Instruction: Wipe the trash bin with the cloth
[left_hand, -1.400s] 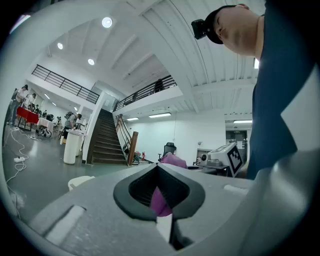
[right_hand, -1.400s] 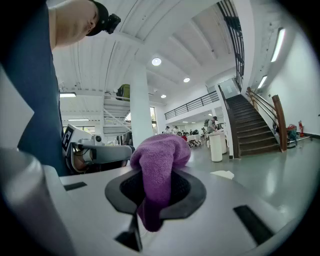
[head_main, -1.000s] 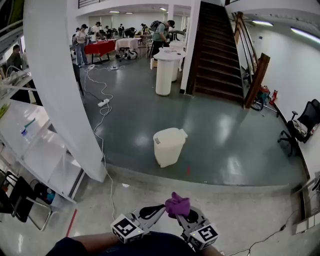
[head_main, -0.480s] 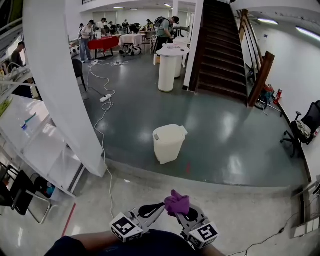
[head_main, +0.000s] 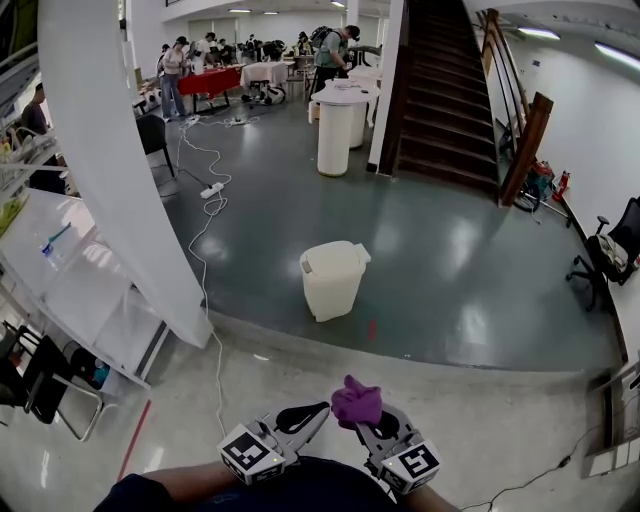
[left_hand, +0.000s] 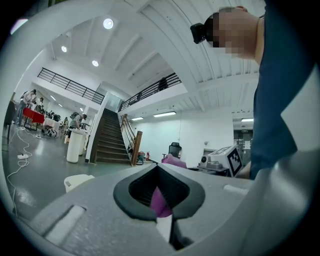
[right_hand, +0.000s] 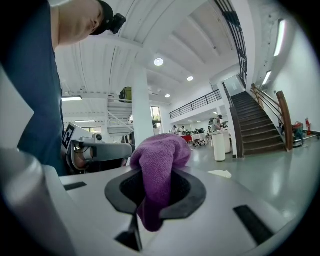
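Note:
A white trash bin (head_main: 333, 280) with a closed lid stands on the dark floor, well ahead of me. It also shows low in the left gripper view (left_hand: 77, 181) and in the right gripper view (right_hand: 220, 173). Both grippers are held close to my body at the bottom of the head view. My right gripper (head_main: 372, 425) (right_hand: 155, 192) is shut on a purple cloth (head_main: 356, 402) (right_hand: 159, 160) that bunches up above its jaws. My left gripper (head_main: 303, 417) (left_hand: 159, 192) is beside it, jaws shut, with a sliver of purple in the hollow between them.
A wide white pillar (head_main: 120, 170) rises at the left, with a white shelf unit (head_main: 70, 290) beside it. A white cable (head_main: 205, 260) trails over the floor. A step edge (head_main: 400, 360) lies between me and the bin. A staircase (head_main: 440, 90), a round white stand (head_main: 335, 130) and an office chair (head_main: 610, 255) are farther off.
The head view has shifted slightly, so the bin sits a little higher in the picture. Both grippers and the cloth keep the same pose.

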